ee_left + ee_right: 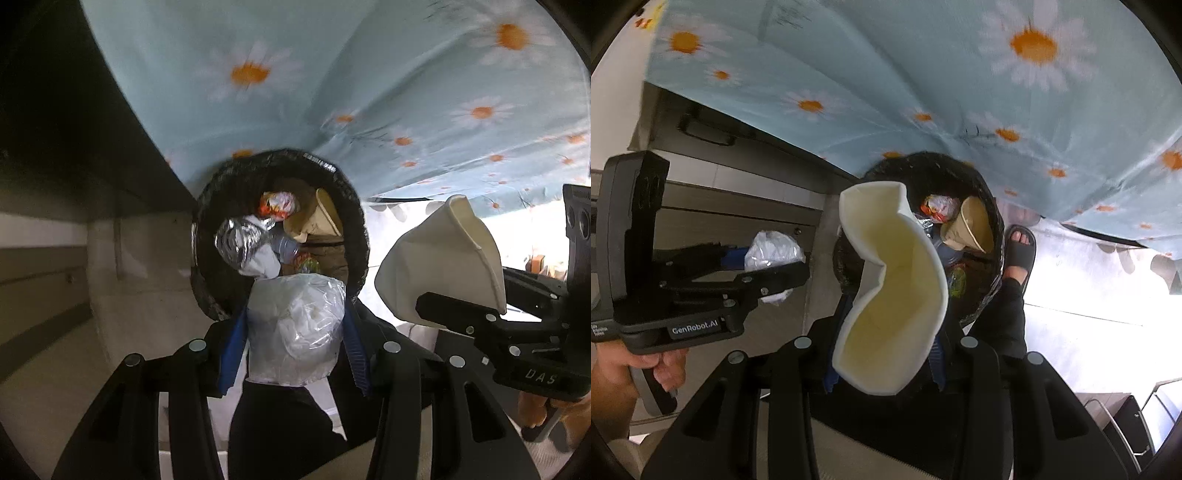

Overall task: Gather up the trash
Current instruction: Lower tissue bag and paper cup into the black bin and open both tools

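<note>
A black-lined trash bin (pixel 207 229) (pixel 993 218) stands below the table edge, holding a foil wrapper (pixel 236 240), a brown paper cup (pixel 317 218) (pixel 971 225) and snack wrappers. My left gripper (pixel 293 332) is shut on a crumpled clear plastic bag (pixel 295 328) (pixel 772 247), just over the bin's near rim. My right gripper (pixel 886 354) is shut on a squashed white paper cup (pixel 894 288) (pixel 443 258), held beside the bin's mouth.
A light blue daisy-print tablecloth (pixel 332 74) (pixel 923 74) hangs above the bin. A foot in a black sandal (pixel 1019 247) stands right of the bin. A grey cabinet with a black handle (pixel 705 129) is to the left.
</note>
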